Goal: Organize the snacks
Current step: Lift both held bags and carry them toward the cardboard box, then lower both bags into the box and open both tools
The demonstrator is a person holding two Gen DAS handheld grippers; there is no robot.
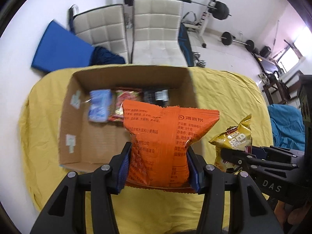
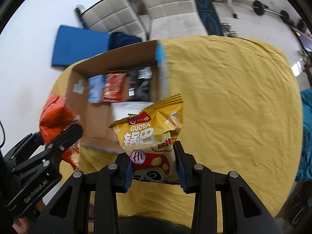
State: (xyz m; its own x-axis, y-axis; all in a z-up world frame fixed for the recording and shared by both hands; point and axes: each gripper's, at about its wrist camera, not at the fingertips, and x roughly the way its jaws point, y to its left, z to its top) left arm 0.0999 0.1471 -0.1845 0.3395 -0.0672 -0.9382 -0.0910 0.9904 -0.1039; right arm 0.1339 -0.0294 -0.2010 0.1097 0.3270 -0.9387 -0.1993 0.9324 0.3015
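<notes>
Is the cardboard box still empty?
No, the cardboard box already has a light blue packet, a red packet and a dark packet lined up along its far wall.

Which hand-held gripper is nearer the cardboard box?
Left. The left hand-held gripper, shut on the orange bag, overlaps the cardboard box; the right hand-held gripper, holding the yellow bag, hangs beside it.

Table (image 1: 224, 89) wearing a wrinkled yellow cloth (image 2: 234, 97), draping over every visible edge. Open cardboard box (image 1: 78, 136) sitting directly on the cloth toward the far left side, its flaps standing up. Right half of the cloth lying bare, creases running across it; floor (image 1: 224, 54) showing pale beyond the far edge.
</notes>
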